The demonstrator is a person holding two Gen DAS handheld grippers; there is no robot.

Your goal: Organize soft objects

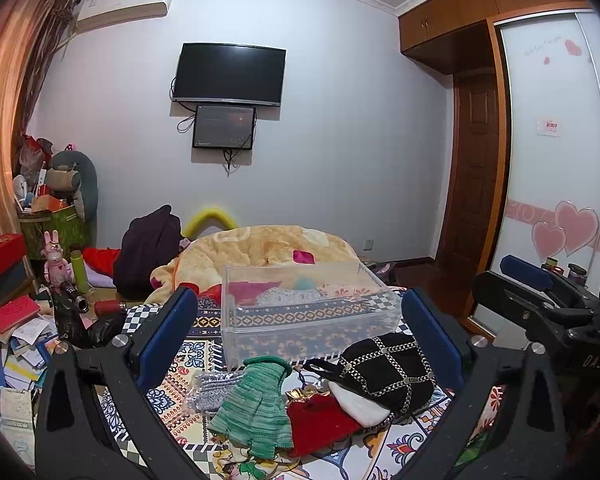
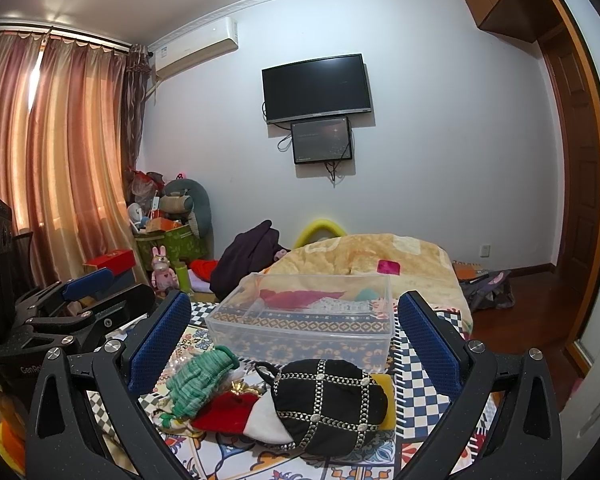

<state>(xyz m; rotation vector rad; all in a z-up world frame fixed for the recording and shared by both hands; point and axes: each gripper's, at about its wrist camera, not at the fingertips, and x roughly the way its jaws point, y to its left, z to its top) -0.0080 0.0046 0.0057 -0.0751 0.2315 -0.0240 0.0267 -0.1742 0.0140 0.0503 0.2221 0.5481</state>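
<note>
Both grippers [image 1: 296,340] [image 2: 294,340] wide apart, empty; black hat [image 2: 332,404] & green glove [image 1: 256,408] btwn fingers

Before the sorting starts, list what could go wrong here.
1. The black chained hat overlaps the red-and-white hat; lifting one may drag the other.
2. The green glove sits on the pile, so the tongs may pinch two items.
3. The clear bin looks light and could slide if bumped.

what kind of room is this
Most likely a lived-in bedroom: a bed with a yellow blanket, a wall-mounted TV, and a built-in wardrobe with heart-decorated sliding doors.
</note>
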